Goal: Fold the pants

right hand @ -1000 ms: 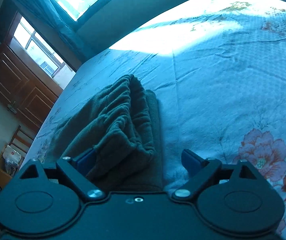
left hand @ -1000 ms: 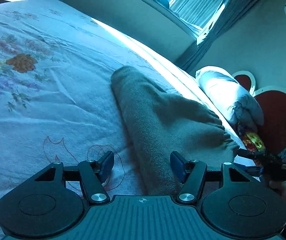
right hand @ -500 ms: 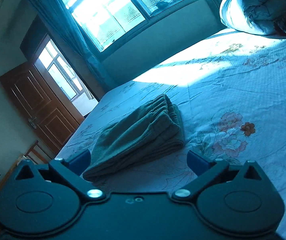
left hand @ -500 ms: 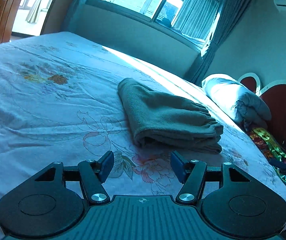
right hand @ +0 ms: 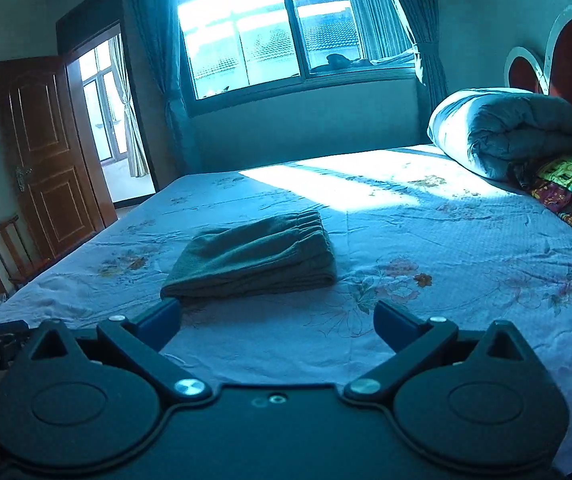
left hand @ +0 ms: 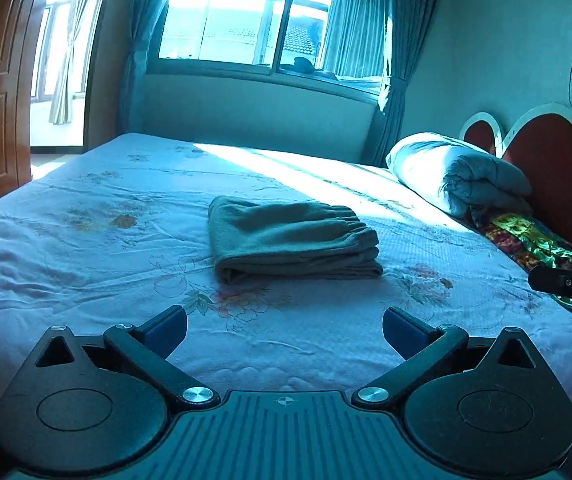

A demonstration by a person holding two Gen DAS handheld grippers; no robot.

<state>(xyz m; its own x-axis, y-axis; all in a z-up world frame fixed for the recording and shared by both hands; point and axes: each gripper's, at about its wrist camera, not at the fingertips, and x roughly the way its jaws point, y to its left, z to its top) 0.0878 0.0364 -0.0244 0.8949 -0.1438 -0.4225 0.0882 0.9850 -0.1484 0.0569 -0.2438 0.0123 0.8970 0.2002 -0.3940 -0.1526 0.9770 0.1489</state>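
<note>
A sunlit bed (left hand: 86, 280) carries the folded pants (left hand: 292, 240) mid-mattress, well apart from both tongs. The left tongs (left hand: 285, 330) are opening, nothing between them; the right tongs (right hand: 277, 326) stand wide apart, empty. Both point slightly down from the near edge.

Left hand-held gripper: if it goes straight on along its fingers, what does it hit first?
Probably the floral bedsheet: the left hand-held gripper, jaws opening with nothing between them, tilts down at bare sheet short of the folded pants. If its line runs flatter than it looks, the pants come first; depth is unclear.
</note>
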